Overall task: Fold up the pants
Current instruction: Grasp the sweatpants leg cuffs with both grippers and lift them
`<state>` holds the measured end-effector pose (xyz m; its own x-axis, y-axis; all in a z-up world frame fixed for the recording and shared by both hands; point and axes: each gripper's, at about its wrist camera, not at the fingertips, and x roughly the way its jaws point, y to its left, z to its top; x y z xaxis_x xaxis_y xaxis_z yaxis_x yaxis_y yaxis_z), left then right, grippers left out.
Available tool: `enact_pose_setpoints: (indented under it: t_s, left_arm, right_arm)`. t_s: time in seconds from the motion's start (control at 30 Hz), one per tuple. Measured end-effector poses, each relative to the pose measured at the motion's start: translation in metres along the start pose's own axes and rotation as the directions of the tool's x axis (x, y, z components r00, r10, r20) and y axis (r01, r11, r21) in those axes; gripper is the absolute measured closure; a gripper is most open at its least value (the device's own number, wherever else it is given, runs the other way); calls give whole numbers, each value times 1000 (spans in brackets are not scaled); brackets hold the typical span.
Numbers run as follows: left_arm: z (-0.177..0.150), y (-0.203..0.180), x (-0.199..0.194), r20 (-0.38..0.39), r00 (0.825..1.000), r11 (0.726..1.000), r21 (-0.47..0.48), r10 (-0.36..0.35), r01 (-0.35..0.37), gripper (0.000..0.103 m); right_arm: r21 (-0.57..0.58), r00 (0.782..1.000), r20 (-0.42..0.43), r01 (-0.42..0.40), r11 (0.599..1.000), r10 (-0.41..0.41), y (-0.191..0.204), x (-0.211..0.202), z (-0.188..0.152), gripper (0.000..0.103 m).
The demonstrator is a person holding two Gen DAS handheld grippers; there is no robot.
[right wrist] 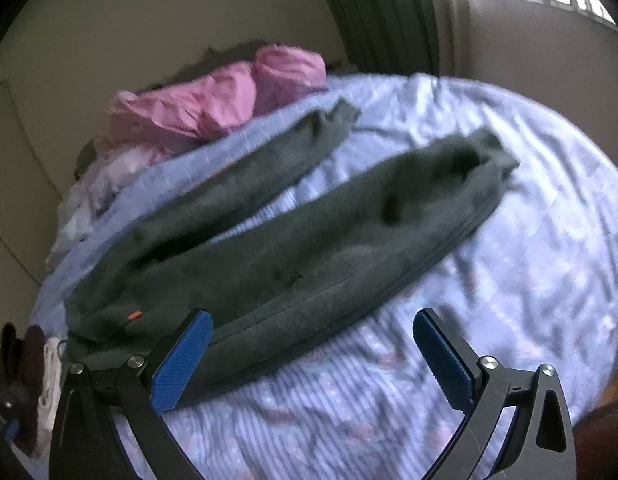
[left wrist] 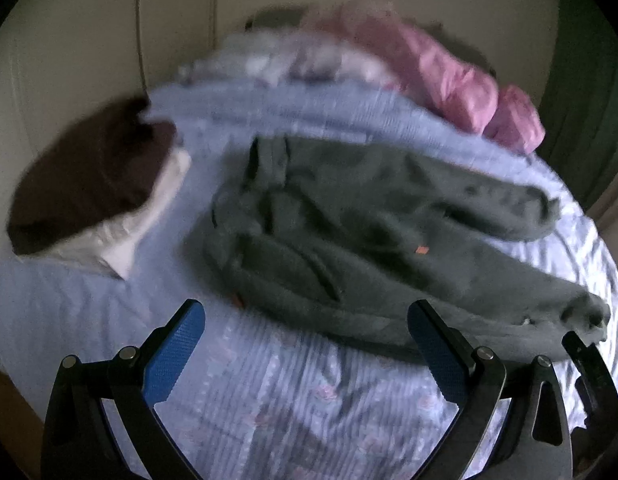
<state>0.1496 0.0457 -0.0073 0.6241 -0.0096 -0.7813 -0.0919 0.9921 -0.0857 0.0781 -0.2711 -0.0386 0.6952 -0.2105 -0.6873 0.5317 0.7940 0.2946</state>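
Note:
Dark grey-green sweatpants [left wrist: 369,236] lie spread on a light blue patterned bedspread [left wrist: 293,392], waistband to the left, both legs running right. A small orange tag shows near the crotch. My left gripper [left wrist: 307,320] hovers open just in front of the near hip edge, nothing between its blue pads. In the right wrist view the same pants [right wrist: 309,248] stretch away with the two legs splayed apart. My right gripper [right wrist: 313,330] is open above the near leg's seam, its left finger [right wrist: 181,364] over the fabric.
A folded stack of dark brown and white clothes [left wrist: 93,192] sits left of the pants. Pink bedding [left wrist: 461,80] and a crumpled pale sheet lie at the far side near the wall. A green curtain [right wrist: 385,16] and a window are beyond the bed.

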Motion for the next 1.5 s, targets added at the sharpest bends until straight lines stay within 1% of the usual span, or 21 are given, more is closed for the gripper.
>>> enact_pose_setpoints:
  t_s: [0.07, 0.2, 0.27, 0.33, 0.4, 0.47, 0.57, 0.6, 0.63, 0.67, 0.7, 0.73, 0.77, 0.83, 0.87, 0.93, 1.03, 1.13, 1.33, 1.43, 1.5]
  left_arm:
    - [3, -3, 20, -68, 998, 1000, -2, 14, -14, 0]
    - [14, 1, 56, -150, 988, 998, -63, -22, 12, 0]
    - [17, 1, 71, -154, 988, 997, -73, 19, -31, 1]
    - [16, 1, 84, -171, 984, 996, -71, 43, -56, 5]
    - [15, 3, 95, -202, 979, 994, -104, -1, -21, 11]
    - [12, 10, 100, -215, 976, 985, -171, -45, 7, 11]
    - [4, 14, 109, -238, 967, 969, -243, -95, 36, 20]
    - [2, 17, 114, -246, 962, 963, -267, -114, 46, 27]
    - [-1, 20, 117, -253, 956, 951, -300, -149, 69, 38]
    - [-4, 22, 118, -251, 950, 938, -334, -185, 95, 42]
    - [-6, 22, 116, -244, 949, 931, -349, -199, 106, 47]
    - [-5, 20, 113, -236, 948, 931, -344, -213, 123, 58]
    - [-7, 17, 110, -229, 949, 936, -327, -216, 134, 61]
    - [-7, 12, 102, -211, 956, 948, -288, -202, 137, 71]
    - [-7, 10, 97, -200, 960, 952, -272, -197, 139, 73]
    - [-6, 5, 84, -167, 969, 961, -242, -180, 136, 77]
    - [-3, 4, 66, -107, 979, 964, -222, -173, 146, 79]
    - [1, 7, 42, -38, 982, 960, -222, -184, 171, 81]
    - [-5, 21, 12, 17, 981, 944, -269, -194, 192, 82]
    - [-2, 21, 2, 39, 984, 948, -263, -177, 181, 83]
    - [9, 17, -6, 76, 985, 958, -231, -157, 171, 85]
  right_arm:
    - [35, 999, -38, -2, 999, 4, -4, 19, 0, 1]
    - [90, 995, -102, 7, 996, 3, -13, 53, -3, 3]
    - [118, 990, -138, -10, 993, 26, -16, 69, -5, 10]
    - [119, 987, -151, -32, 992, 50, -15, 77, -6, 13]
    - [89, 987, -146, -55, 994, 68, -10, 83, -7, 13]
    - [53, 987, -146, -65, 996, 72, -4, 88, -9, 13]
    - [66, 981, -172, -76, 995, 86, -3, 98, -12, 14]
    - [69, 981, -174, -76, 995, 87, -3, 100, -14, 15]
    - [66, 982, -172, -74, 995, 85, -2, 101, -14, 16]
    - [60, 982, -169, -75, 995, 84, -2, 101, -15, 18]
    - [50, 982, -171, -76, 996, 83, -1, 102, -16, 26]
    - [42, 982, -174, -74, 996, 80, -1, 101, -16, 36]
    - [31, 981, -176, -78, 996, 82, -1, 100, -16, 41]
    - [30, 977, -185, -99, 995, 103, -2, 100, -15, 62]
    - [42, 972, -198, -122, 992, 128, -4, 99, -14, 69]
    - [81, 964, -209, -150, 985, 164, -10, 98, -13, 79]
    - [131, 953, -209, -193, 972, 218, -18, 90, -14, 86]
    - [120, 956, -164, -224, 967, 242, -17, 72, -10, 87]
    - [108, 955, -49, -287, 952, 293, -10, 21, 9, 89]
    - [108, 950, -22, -308, 945, 312, -10, 5, 13, 89]
    - [120, 948, -23, -312, 943, 316, -8, 2, 19, 89]
